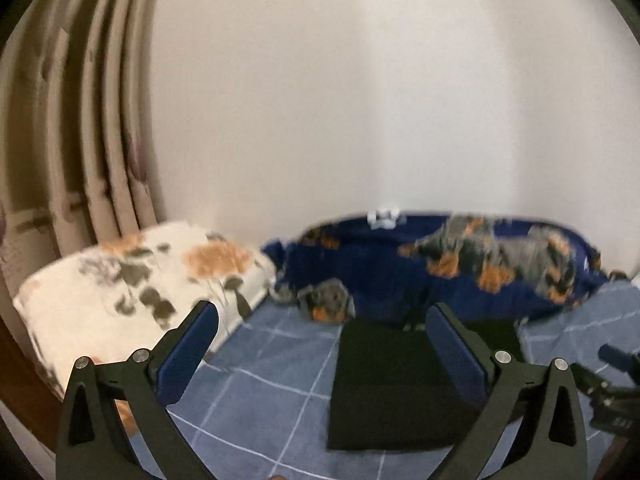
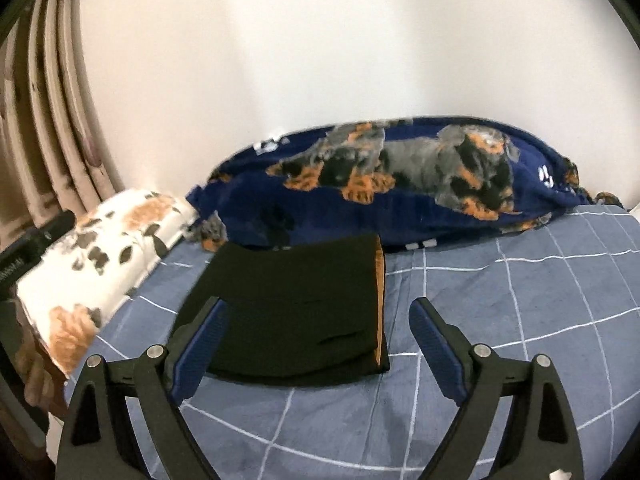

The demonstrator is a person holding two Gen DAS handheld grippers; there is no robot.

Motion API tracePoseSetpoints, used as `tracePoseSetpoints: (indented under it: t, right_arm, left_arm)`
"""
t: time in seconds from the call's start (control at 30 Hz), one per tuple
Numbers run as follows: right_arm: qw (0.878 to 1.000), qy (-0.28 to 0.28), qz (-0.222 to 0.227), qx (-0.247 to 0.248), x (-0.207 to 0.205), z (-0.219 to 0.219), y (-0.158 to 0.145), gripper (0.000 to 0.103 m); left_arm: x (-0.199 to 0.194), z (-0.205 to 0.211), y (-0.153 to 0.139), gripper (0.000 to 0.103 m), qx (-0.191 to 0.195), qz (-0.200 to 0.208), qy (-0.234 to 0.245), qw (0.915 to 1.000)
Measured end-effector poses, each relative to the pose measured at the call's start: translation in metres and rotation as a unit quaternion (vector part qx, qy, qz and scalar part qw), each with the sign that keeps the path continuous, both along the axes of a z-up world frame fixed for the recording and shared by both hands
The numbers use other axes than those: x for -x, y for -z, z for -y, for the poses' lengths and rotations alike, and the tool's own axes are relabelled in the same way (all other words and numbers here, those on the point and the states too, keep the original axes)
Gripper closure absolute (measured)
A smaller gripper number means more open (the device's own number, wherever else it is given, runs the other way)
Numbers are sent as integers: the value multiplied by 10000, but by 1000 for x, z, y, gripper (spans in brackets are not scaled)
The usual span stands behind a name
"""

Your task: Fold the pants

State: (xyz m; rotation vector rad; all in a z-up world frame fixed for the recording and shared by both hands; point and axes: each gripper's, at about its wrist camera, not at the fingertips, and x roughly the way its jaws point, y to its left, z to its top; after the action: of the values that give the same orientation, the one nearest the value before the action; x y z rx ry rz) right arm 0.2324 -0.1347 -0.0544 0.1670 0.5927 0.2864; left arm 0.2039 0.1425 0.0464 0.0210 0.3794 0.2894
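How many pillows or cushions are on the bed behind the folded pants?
2: a white floral pillow at the back left by the curtain, and a navy dog-print cushion along the wall behind the folded black pants. Others may lie out of view.

Left tool [image 1: 322, 320] and right tool [image 2: 318, 314], jaws wide, empty.

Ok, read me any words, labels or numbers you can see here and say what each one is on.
Nothing reads clearly.
White marks on the navy dog-print fleece blanket, near its right end: blurred, perhaps digits.
Pale lettering on the black device at the left edge of the right wrist view: too small.
Folded black pants: no text shows.
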Motion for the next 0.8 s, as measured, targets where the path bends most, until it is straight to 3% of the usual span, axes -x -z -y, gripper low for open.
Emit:
tracePoseSetpoints:
  t: [0.13, 0.27, 0.4, 0.53, 0.8]
  right_arm:
    - [9998, -60, 208, -28, 18, 4, -23, 12]
    - [9988, -119, 478, 24, 37, 6, -44, 10]
    - [9981, -156, 600, 36, 50, 8, -54, 10]
    - [9975, -171, 664, 155, 59, 9, -56, 9]
    - [9982, -155, 573, 123, 72, 13, -54, 9]
  left_arm:
    - [24, 10, -31, 0, 115, 257, 147, 9995]
    - [36, 23, -45, 0, 4, 197, 255, 9995]
    - [47, 31, -50, 0, -24, 237, 552, 9982]
    - [59, 33, -54, 0, 207, 328, 784, 9962]
    - [73, 45, -50, 0, 24, 243, 750, 9969]
